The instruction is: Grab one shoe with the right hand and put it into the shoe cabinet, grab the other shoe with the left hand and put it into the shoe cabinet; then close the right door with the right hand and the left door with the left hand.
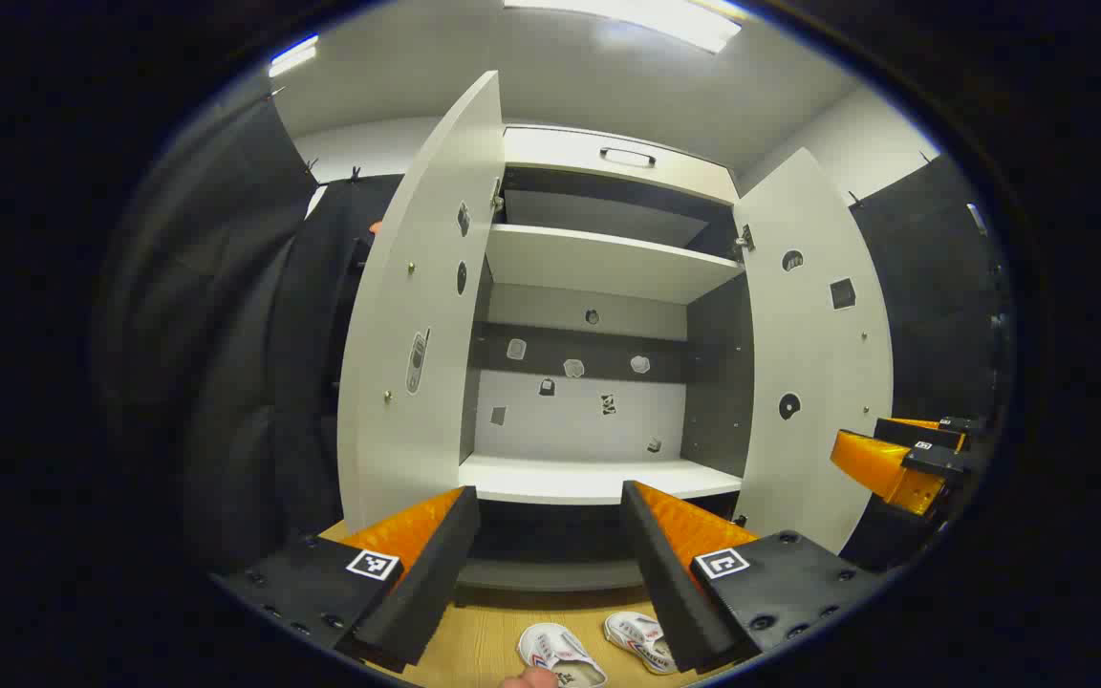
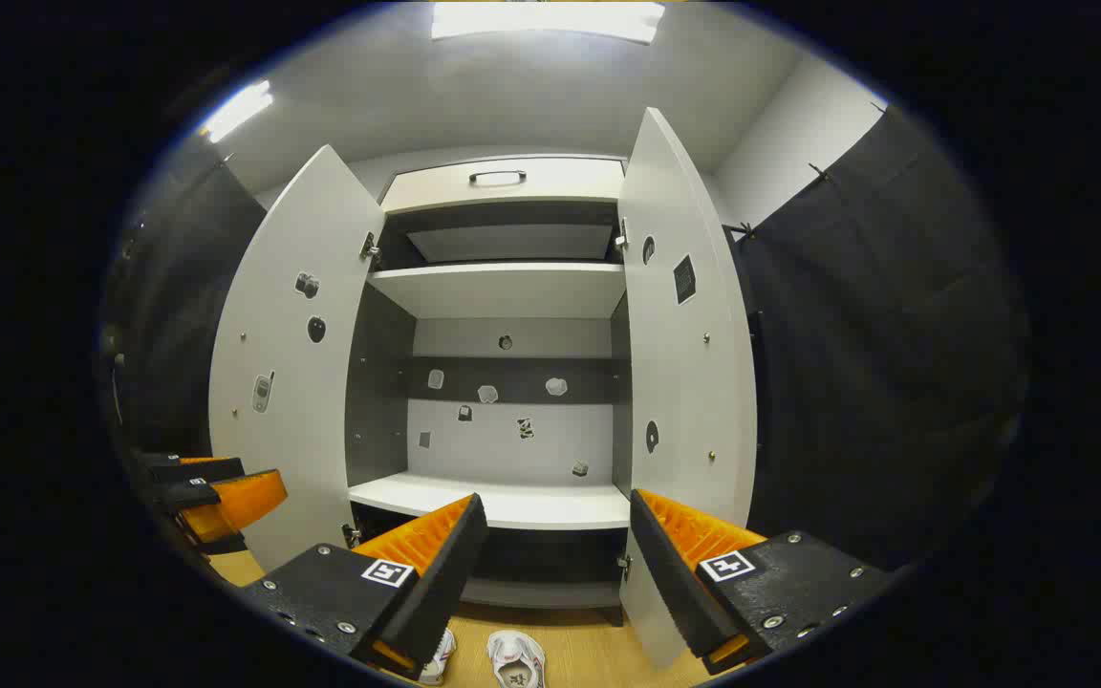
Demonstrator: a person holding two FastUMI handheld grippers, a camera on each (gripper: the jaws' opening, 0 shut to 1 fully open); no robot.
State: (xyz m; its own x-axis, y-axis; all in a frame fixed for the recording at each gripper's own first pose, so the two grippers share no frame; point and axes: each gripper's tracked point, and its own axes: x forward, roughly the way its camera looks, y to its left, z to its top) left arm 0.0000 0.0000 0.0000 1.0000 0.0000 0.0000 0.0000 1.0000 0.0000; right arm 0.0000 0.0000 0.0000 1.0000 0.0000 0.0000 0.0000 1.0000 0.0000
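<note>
The left gripper (image 1: 550, 554) hangs with its jaws spread wide and nothing between them, facing the shoe cabinet (image 1: 598, 263). The right gripper (image 2: 555, 564) is likewise spread and empty, and it shows again at the right edge of the left gripper view (image 1: 895, 459). Below and ahead of both, two white shoes lie side by side on the wooden floor (image 1: 484, 645) in front of the cabinet: the left shoe (image 1: 558, 655) and the right shoe (image 1: 641, 638), just apart. The left door (image 1: 421, 325) and right door (image 1: 813, 354) both stand swung open, baring the lower shelf (image 1: 598, 478).
</note>
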